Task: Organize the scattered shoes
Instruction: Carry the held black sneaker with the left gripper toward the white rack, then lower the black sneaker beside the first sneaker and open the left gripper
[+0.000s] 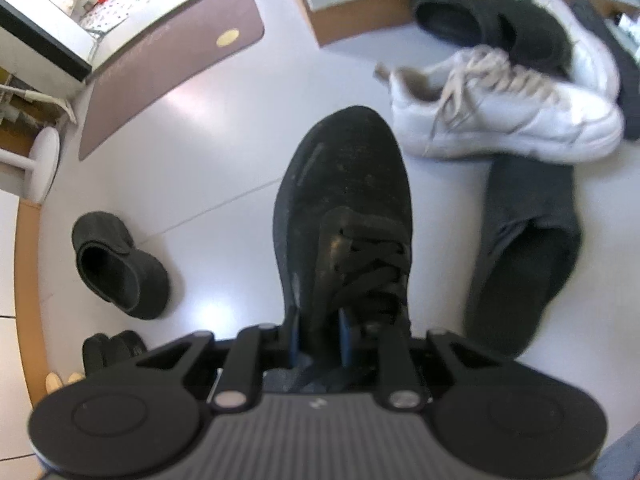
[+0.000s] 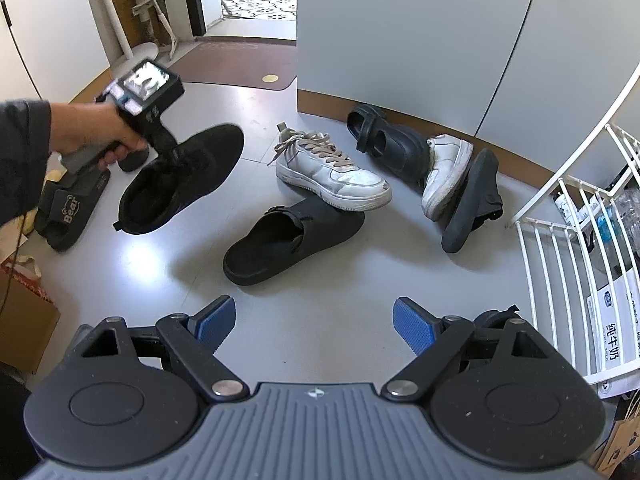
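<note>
Dark grey sleeve; black gripper, blue pads.

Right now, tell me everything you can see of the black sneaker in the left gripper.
The black sneaker is a dusty knit-looking lace-up with black laces and a black sole. The left gripper is shut on its tongue and laces at the collar, holding it tilted and clear of the grey floor. Nothing else touches it.
</note>
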Action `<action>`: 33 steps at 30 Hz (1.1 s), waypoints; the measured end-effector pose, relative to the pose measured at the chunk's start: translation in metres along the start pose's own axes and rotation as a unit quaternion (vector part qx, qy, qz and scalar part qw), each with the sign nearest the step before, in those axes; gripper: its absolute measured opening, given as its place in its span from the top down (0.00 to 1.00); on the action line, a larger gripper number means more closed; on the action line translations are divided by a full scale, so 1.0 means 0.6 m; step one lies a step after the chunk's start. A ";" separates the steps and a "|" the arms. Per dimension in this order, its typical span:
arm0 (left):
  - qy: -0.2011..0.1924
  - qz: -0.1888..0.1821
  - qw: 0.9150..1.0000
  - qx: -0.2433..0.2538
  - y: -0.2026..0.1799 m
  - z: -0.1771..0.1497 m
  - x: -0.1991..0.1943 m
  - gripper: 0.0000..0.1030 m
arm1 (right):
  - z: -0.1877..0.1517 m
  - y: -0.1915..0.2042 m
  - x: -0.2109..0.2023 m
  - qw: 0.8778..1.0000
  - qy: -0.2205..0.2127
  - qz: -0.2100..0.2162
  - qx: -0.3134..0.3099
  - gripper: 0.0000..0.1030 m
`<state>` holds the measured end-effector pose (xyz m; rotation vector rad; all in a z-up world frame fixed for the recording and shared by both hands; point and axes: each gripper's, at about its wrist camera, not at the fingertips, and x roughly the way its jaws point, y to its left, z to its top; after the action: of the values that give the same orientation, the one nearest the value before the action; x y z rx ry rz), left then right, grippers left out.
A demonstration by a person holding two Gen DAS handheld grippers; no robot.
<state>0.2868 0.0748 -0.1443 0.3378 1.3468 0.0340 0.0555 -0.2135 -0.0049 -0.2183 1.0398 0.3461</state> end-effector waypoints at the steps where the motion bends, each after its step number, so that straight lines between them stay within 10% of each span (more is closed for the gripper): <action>1: -0.006 0.000 1.000 0.001 -0.008 0.004 -0.018 0.80 | -0.001 -0.002 -0.003 1.000 -0.002 0.000 0.001 0.13; 16: -0.039 -0.047 0.997 0.042 -0.201 0.018 -0.158 0.80 | -0.013 -0.053 -0.030 0.999 -0.006 -0.038 0.022 0.13; 33: -0.023 -0.097 0.989 0.107 -0.451 0.007 -0.095 0.80 | -0.067 -0.191 -0.032 0.992 0.021 -0.062 0.104 0.13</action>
<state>0.2320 -0.1956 -0.1593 0.3842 1.3357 -0.2817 0.0581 -0.3364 -0.0061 -0.1028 1.0910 0.1201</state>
